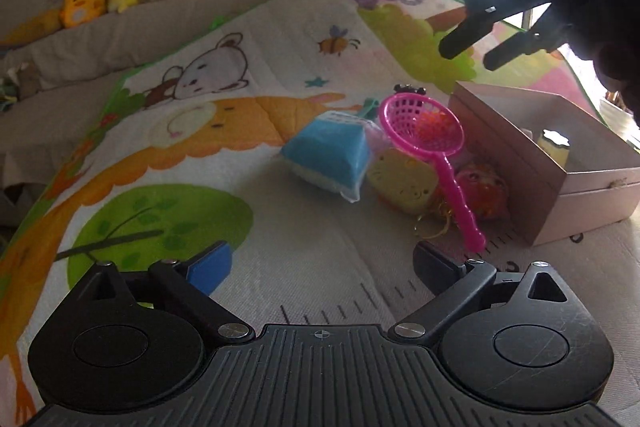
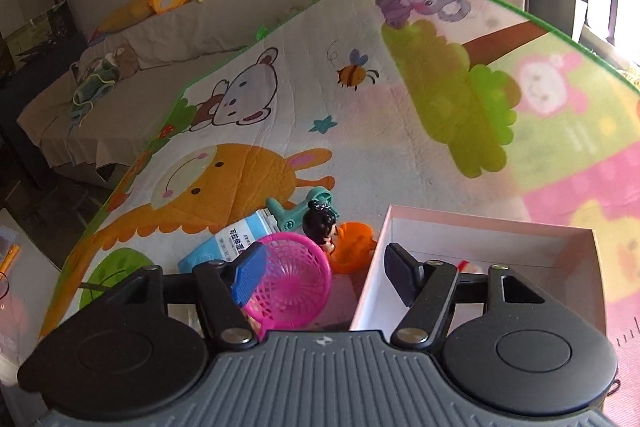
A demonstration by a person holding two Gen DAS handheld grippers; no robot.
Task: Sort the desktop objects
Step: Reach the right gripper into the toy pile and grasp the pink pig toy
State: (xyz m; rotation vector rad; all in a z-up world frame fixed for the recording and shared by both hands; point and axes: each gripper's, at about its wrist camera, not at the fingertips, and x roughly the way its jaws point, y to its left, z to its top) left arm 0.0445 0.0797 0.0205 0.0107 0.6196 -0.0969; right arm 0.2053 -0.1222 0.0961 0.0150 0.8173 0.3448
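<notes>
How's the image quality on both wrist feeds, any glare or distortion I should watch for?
Left wrist view: strong window backlight at top right turns the right gripper into a dark silhouette; the pink box stays readable. Right wrist view: even light, window blown out at the right edge; fisheye bends the play mat edge; the pink strainer is sharp.

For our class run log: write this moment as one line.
left gripper: open, empty | right gripper: open, above pink strainer | box: open | toys: unsorted
</notes>
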